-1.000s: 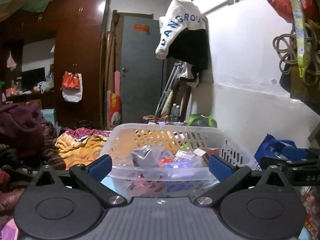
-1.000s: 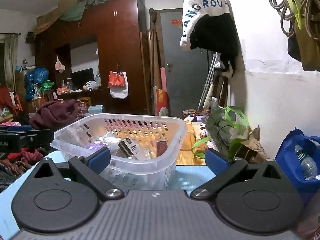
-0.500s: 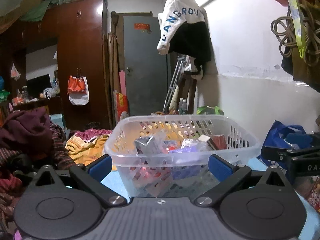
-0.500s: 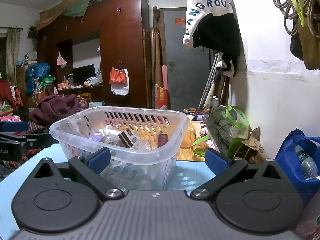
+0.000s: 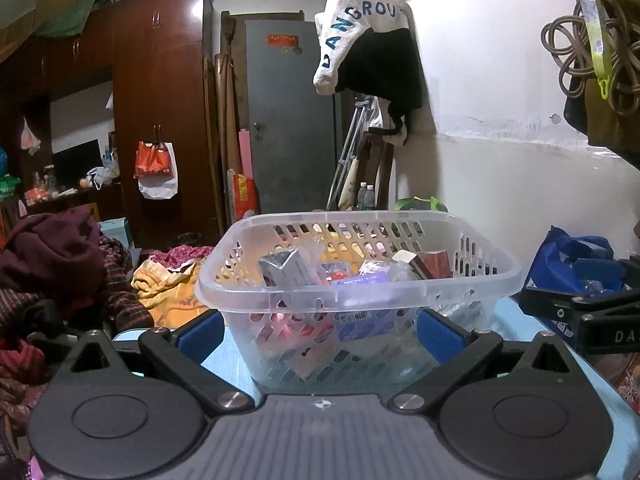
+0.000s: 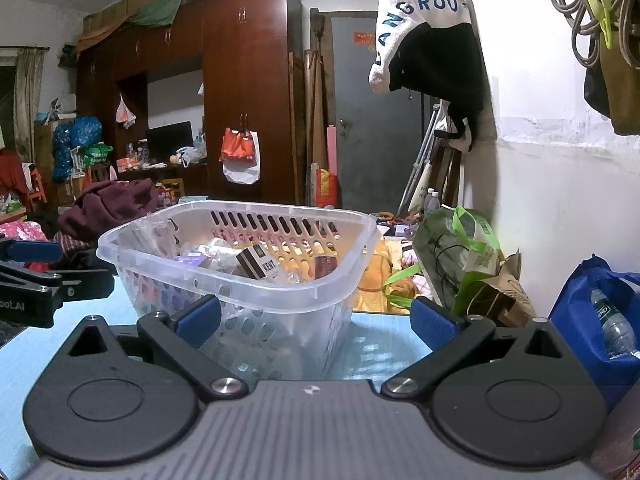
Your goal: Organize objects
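A clear plastic basket (image 5: 496, 276) stands on the light blue table (image 5: 236, 360). It holds several small boxes and packets, among them a grey box (image 5: 280, 268) and a purple one (image 5: 360, 280). My left gripper (image 5: 320, 332) is open and empty just in front of the basket. In the right wrist view the basket (image 6: 280, 292) shows a KENT box (image 6: 260, 266). My right gripper (image 6: 316, 320) is open and empty, low over the table beside the basket's right corner. Each gripper shows at the edge of the other's view.
A blue bag (image 6: 600, 312) with a water bottle and a green-handled bag (image 6: 468, 260) stand to the right by the white wall. Piled clothes (image 5: 52, 264) lie at the left. A wardrobe (image 5: 160, 120) and a grey door (image 5: 292, 120) stand behind.
Both grippers have sunk lower and drawn back a little, so the basket stands higher in both views. Both stay open.
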`<state>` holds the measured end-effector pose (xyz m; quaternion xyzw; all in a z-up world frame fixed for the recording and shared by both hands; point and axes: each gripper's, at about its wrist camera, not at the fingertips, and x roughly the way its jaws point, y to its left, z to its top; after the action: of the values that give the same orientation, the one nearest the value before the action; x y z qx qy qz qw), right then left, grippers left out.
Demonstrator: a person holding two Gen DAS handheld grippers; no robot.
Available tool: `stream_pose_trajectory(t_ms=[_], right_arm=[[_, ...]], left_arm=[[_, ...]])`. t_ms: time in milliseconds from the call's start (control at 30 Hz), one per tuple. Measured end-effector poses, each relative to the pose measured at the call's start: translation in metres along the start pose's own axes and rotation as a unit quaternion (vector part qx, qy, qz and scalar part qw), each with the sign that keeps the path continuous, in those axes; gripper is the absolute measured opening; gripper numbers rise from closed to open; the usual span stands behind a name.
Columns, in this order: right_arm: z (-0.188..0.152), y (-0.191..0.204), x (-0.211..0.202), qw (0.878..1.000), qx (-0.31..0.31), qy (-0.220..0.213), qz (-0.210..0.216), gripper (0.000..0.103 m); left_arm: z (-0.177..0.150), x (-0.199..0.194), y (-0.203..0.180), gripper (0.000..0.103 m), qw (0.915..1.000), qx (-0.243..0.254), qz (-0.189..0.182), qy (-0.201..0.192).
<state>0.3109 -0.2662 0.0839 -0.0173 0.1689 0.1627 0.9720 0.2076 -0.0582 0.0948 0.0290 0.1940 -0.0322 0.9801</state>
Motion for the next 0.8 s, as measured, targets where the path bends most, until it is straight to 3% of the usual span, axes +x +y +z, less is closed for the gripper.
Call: stream_pose_trajectory(t_ms=[800], right_arm=[[-0.0013,-0.0072,-0.0045,1.0,0.022,-0.006,0.006,0.103]], left_arm=[[-0.0008,-0.0007,-0.0023,0.103,1.0,-0.006,0.0,-0.002]])
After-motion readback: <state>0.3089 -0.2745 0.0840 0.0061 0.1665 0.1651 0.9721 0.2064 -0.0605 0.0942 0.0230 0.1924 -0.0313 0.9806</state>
